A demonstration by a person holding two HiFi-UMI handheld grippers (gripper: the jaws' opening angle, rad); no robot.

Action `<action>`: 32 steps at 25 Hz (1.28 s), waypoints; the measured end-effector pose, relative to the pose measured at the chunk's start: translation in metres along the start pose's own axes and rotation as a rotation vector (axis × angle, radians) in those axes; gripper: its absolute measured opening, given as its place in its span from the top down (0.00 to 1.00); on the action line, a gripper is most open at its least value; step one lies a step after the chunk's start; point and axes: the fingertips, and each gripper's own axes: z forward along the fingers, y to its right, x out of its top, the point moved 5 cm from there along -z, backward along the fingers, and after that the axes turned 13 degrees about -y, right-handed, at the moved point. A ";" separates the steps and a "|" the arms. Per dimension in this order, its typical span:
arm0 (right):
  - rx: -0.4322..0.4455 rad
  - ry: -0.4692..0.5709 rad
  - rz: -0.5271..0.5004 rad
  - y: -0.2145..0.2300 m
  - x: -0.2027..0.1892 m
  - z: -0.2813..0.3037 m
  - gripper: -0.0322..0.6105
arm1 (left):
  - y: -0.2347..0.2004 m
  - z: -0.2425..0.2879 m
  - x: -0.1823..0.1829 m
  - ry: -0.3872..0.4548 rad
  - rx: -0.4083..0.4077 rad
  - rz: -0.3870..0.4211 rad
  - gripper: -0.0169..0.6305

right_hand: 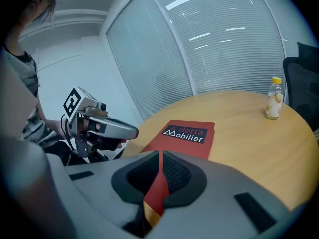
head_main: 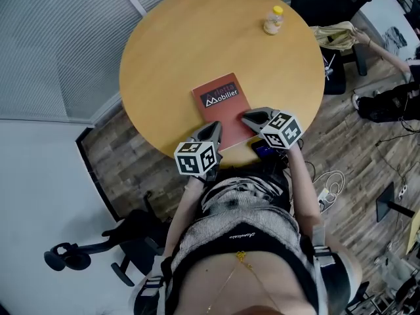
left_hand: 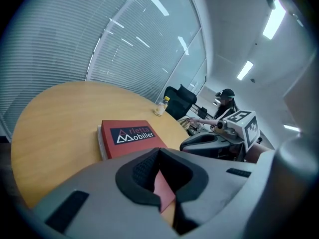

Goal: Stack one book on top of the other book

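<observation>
A red book (head_main: 220, 104) printed with "Arletta Mobilier" lies flat on the round wooden table (head_main: 170, 51), close to its near edge. A second book is not visible. My left gripper (head_main: 213, 131) is shut on the book's near left corner. In the left gripper view the jaws (left_hand: 159, 156) pinch the red cover (left_hand: 130, 137). My right gripper (head_main: 252, 118) is shut on the near right edge. In the right gripper view its jaws (right_hand: 160, 157) clamp the red cover (right_hand: 187, 136). Each gripper also shows in the other's view, the right gripper (left_hand: 199, 142) and the left gripper (right_hand: 122, 131).
A small bottle with a yellow cap (head_main: 273, 20) stands at the table's far right. A dark flat object (head_main: 262, 151) sits at the table's near edge below the right gripper. Black office chairs (head_main: 98, 254) stand around, and another person (head_main: 394, 97) sits off to the right.
</observation>
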 end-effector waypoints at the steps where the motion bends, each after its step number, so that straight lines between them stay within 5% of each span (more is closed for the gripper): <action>1: -0.001 -0.002 -0.001 0.000 0.000 0.000 0.89 | -0.001 0.000 0.000 -0.001 0.001 0.000 0.94; 16: -0.012 -0.025 -0.028 0.000 -0.005 -0.003 0.89 | 0.004 0.002 0.006 0.004 -0.018 0.053 0.94; 32: 0.057 0.271 -0.156 -0.025 0.017 -0.033 0.89 | 0.022 -0.012 0.018 0.105 -0.064 0.140 0.94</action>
